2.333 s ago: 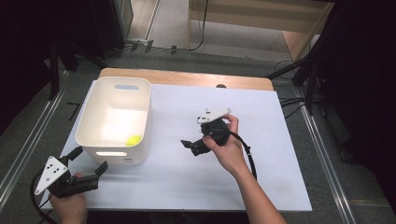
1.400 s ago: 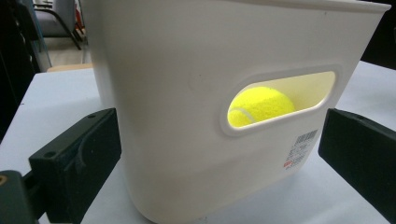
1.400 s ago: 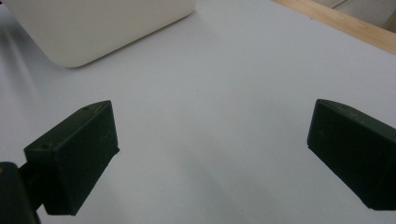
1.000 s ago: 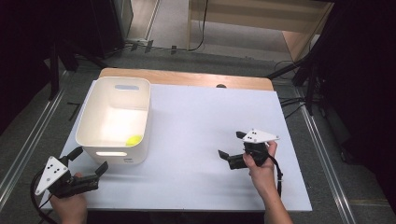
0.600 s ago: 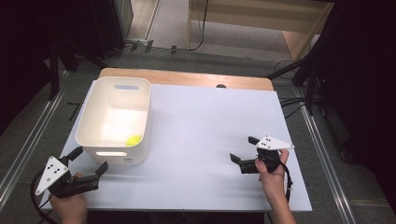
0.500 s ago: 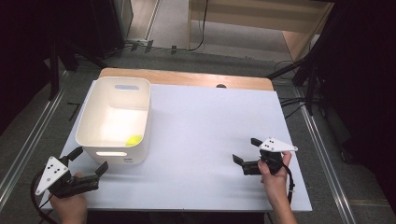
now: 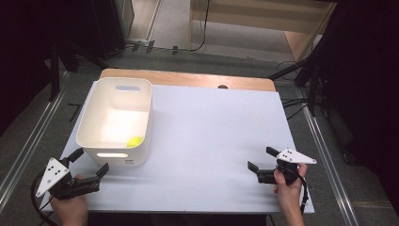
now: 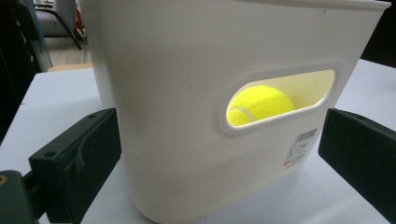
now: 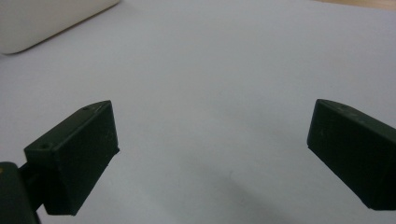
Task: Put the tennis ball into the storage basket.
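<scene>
Where white table (image 7: 207, 141) ends, grey floor (image 7: 324, 146), dark room.

High view looks down on the whole table (image 7: 211, 127); left gripper view faces the white bin (image 8: 196, 93) close up, shared overhead (image 7: 115, 122).

Two hand-held black grippers, each with a pale three-cornered plate.

The left gripper (image 7: 89, 163) and right gripper (image 7: 263, 159) have matt black bodies and blocky, square-ended jaws with a small screw hole near the top edge. Each grey plate carries a few dark dots. A black cable trails from each gripper's rear. The hands and forearms that show are bare, with no sleeves.
</scene>
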A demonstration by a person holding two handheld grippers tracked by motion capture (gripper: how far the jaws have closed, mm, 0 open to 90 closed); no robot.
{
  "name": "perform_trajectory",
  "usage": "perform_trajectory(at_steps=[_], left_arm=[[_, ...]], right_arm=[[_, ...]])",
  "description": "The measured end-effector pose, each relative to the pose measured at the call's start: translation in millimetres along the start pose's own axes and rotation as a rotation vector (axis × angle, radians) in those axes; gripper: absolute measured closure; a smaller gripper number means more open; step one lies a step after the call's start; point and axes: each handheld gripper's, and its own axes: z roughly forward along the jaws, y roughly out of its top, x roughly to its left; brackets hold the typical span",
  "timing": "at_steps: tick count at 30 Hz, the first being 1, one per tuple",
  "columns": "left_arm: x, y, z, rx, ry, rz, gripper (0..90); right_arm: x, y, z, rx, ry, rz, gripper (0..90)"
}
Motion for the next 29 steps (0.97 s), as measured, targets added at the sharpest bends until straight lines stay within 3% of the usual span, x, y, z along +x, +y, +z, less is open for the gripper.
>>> perform_trajectory(at_steps=[13, 18, 21, 24, 29], left_arm=[[1.1, 0.2, -0.5, -0.006, -0.005, -0.014, 0.0], [2.7, 0.4, -1.3, -0.011, -0.006, -0.017, 0.0], [3.1, 0.3, -1.5, -0.013, -0.008, -0.020, 0.0], [2.7, 0.4, -0.9, -0.011, -0.006, -0.017, 0.0], [2.5, 0.4, -0.9, -0.010, -0.003, -0.018, 0.0]], right_arm=[[-12.4, -23.1, -27.0, -0.065, -0.046, 0.064, 0.7], [-15.9, -28.1, -38.5, -0.096, -0.082, 0.053, 0.7], [-19.5, -35.7, -45.9, -0.132, -0.055, 0.064, 0.7], [-22.7, -39.1, -51.1, -0.143, -0.085, 0.043, 0.7], [-30.2, -46.2, -53.6, -0.165, -0.100, 0.077, 0.7]])
